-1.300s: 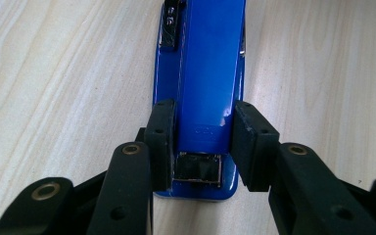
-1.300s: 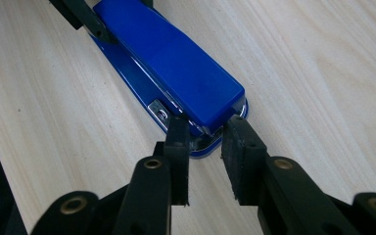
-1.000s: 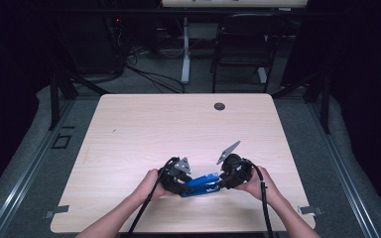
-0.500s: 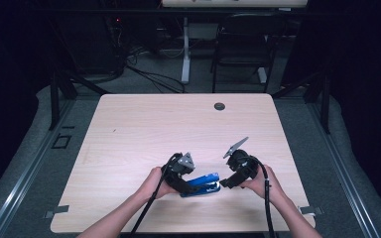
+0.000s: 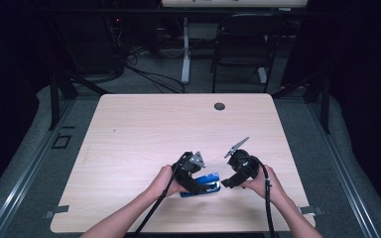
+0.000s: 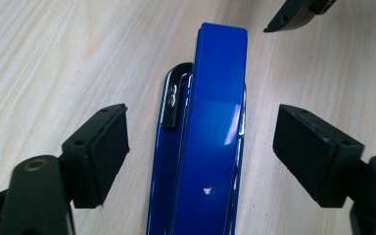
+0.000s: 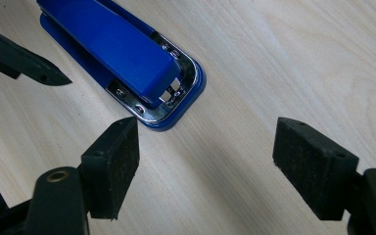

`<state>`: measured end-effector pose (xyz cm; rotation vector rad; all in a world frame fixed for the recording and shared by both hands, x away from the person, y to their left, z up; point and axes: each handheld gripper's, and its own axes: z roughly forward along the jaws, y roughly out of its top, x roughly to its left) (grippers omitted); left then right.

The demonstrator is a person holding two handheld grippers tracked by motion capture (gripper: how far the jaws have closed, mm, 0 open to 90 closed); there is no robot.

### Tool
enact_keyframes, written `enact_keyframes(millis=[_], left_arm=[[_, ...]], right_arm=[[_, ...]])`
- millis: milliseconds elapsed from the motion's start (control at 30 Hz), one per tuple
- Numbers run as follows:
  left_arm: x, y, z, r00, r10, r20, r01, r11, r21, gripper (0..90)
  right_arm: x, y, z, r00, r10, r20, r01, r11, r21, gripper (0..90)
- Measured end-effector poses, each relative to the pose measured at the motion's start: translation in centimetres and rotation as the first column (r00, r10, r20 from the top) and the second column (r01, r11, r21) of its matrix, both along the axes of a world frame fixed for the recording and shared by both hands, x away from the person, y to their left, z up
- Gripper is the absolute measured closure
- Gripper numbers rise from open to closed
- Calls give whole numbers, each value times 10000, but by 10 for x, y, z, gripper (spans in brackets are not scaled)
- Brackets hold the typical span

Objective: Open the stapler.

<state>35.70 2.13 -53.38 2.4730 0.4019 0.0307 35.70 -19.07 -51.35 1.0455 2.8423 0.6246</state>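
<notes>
- At the bottom of the high view, two forearms come in, and the blue stapler (image 5: 202,185) lies flat on the table (image 5: 144,134) between the two grippers, in the lower middle of the frame.
- The left gripper (image 5: 194,184) sits at the stapler's left end, right over it. In the left gripper view its jaws have just been opening and now stand released: the stapler (image 6: 200,147) runs straight up the frame between the pads, with bare wood showing on both sides and neither pad touching.
- So the stapler's long axis lines up with the left gripper's reach; it lies lengthwise in the gap, not across it.
- The right gripper (image 5: 229,182) stands just off the stapler's right end. In the right gripper view its jaws are also spread and hold nothing; the stapler (image 7: 122,61) lies up and to the left of them, its rounded metal nose pointing toward the left pad.
- The left hand is the nearer one, I judge; closing there would pinch the stapler's sides.
- Farther up, the table is bare wood apart from a dark round cap (image 5: 220,106) near its far edge.
</notes>
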Motion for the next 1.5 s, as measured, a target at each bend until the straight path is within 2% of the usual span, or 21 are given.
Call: enact_keyframes(millis=[33, 167, 333, 433, 467, 500, 533, 700, 733, 1033, 1233, 1267, 1400, 1500], left_arm=[[0, -2, 0, 9999, -114, -78, 114, 9999, 1, 242], [0, -11, 1, 9997, -222, 62, 222, 9998, 5, 316], [2, -19, 0, 9995, -292, 130, 292, 9996, -38, 360], [3, -25, -1, 9996, -169, 228, 164, 9997, 191, 409], [3, -25, -2, 9996, -149, 241, 144, 9997, 195, 413], [3, -25, -2, 9996, -149, 241, 144, 9997, 195, 426], [3, -26, -2, 9997, -169, 191, 164, 9996, 232, 441], [1, -28, -2, 9994, -301, 180, 296, 9992, 251, 501], [1, -28, -2, 9993, -331, 155, 326, 9990, 292, 509], [3, -26, 0, 9990, -449, 55, 447, 9985, 322, 633], [4, -24, 4, 9976, -677, 116, 672, 9969, 398, 646], [4, -24, 5, 9976, -690, 80, 686, 9969, 374, 647], [5, -21, 10, 9960, -877, 141, 872, 9957, 315, 652], [5, -19, 14, 9949, -982, 249, 974, 9948, 294, 655]], right_arm=[[0, 0, -1, 10000, -55, 7, 55, 10000, 56, 256], [-2, -2, -1, 9999, -155, 19, 154, 9998, 156, 261], [-2, -3, -1, 9999, -142, -8, 142, 9998, 111, 263], [-2, -3, -1, 10000, -53, 1, 53, 10000, -9, 263], [-2, -3, -1, 10000, -9, -21, 9, 10000, -64, 263], [-3, -2, -2, 9999, -161, -11, 161, 9997, 175, 264], [-2, -2, -1, 10000, -63, -52, 64, 10000, 23, 265], [-2, -4, -1, 10000, -41, -15, 41, 10000, -84, 265], [-2, -3, -2, 9999, -98, -31, 98, 10000, 14, 266], [-1, -4, -3, 10000, -21, -83, 20, 10000, -74, 271], [-1, -4, -3, 10000, -63, -34, 63, 9999, -122, 277], [-1, -4, -3, 9999, -42, -152, 43, 10000, 48, 277], [-1, -5, -2, 9997, -258, 1, 258, 9996, 149, 282], [0, -6, -1, 9982, -577, 143, 566, 9963, 642, 300]])
